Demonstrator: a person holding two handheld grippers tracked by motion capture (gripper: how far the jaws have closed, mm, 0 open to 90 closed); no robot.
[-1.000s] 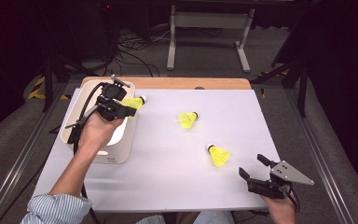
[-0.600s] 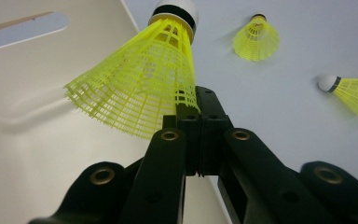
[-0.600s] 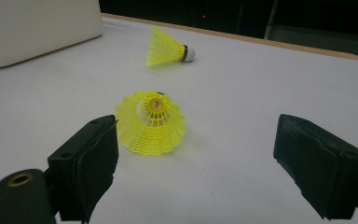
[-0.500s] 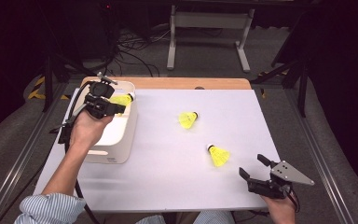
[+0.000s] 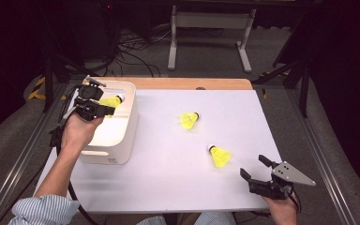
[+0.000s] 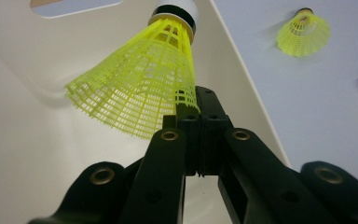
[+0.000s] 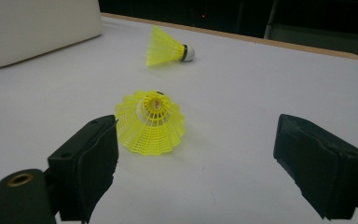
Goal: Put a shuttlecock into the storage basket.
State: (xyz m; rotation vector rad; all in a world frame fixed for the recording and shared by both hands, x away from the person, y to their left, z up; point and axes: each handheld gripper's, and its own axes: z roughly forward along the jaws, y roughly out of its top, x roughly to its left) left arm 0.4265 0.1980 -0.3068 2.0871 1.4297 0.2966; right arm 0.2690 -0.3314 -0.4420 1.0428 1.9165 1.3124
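**Shuttlecock pinched over the bin, two more out on the table**

So the yellow shuttlecock (image 6: 140, 88) you're carrying sits right above the inside of the white bin (image 5: 122, 140), cork end pointing toward the far wall with the handle slot. Your left gripper (image 5: 104, 108) has it by the edge of the mesh skirt, jaws pressed together on the plastic with basically no gap between them. From above, you see the yellow skirt poking out past the gripper, over the bin's back half near the left edge of the table (image 5: 168, 187).

The second shuttlecock (image 5: 189, 119) lies on its side around the middle of the white tabletop, cork toward the right. The third shuttlecock (image 7: 150, 122) is nearer you, just ahead of your right gripper (image 5: 258, 169), cork tilted up and skirt facing the gripper's camera. That gripper hangs at the table's near right corner with its jaws spread wide, nothing between them, shuttlecock clearly apart from both pads.
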